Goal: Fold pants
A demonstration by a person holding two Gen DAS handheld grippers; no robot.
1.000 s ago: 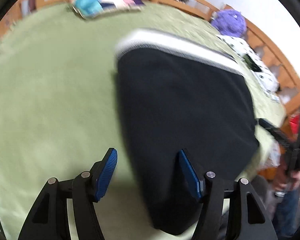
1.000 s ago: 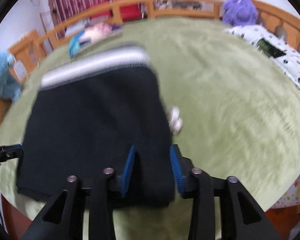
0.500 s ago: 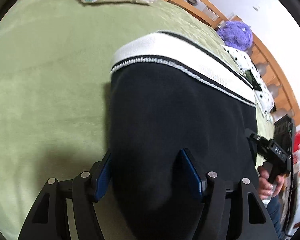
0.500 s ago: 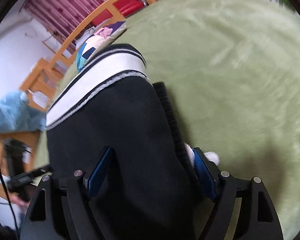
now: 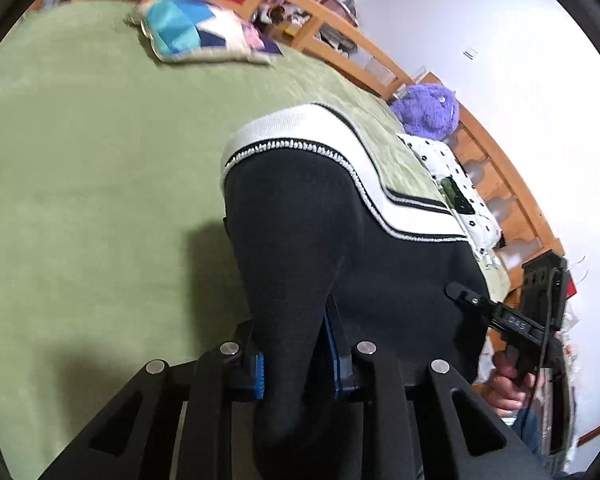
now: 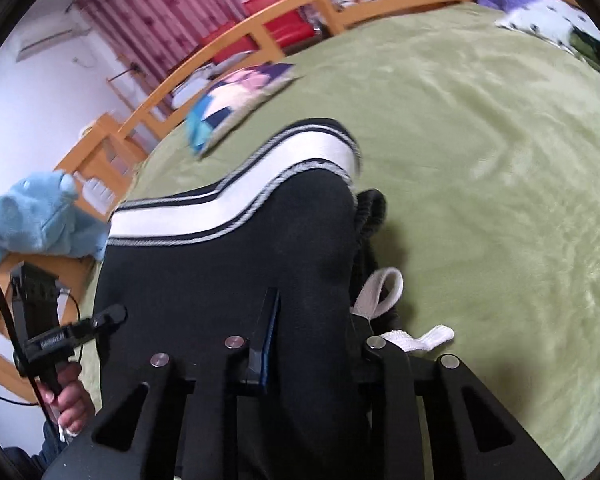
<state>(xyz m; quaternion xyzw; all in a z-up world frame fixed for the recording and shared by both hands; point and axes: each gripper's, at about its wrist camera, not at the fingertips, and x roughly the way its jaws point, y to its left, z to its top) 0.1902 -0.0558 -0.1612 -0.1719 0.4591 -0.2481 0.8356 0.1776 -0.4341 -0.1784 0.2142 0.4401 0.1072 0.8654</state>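
Black pants (image 5: 340,240) with a white striped band (image 5: 300,128) at the far end lie on the green bed cover (image 5: 80,160). My left gripper (image 5: 296,356) is closing its jaws on a raised fold at the near left edge, and the blue pads (image 5: 260,376) press the cloth. At the near right edge my right gripper (image 6: 312,344) is closing on the pants (image 6: 228,280) too, with cloth bunched between the fingers; its right pad is hidden by the fabric. A white drawstring (image 6: 380,292) sticks out beside it. Each view shows the other gripper held in a hand.
A patchwork cushion (image 5: 196,32) lies at the far side of the bed. A purple plush toy (image 5: 428,110) and a spotted pillow (image 5: 452,168) sit at the right edge. A blue plush toy (image 6: 32,216) rests on a wooden stand. A wooden rail (image 6: 260,28) rims the bed.
Both grippers moved forward over the near edge of the pants, and their wide jaws closed onto the cloth. The fabric now rises in a ridge at each gripper.
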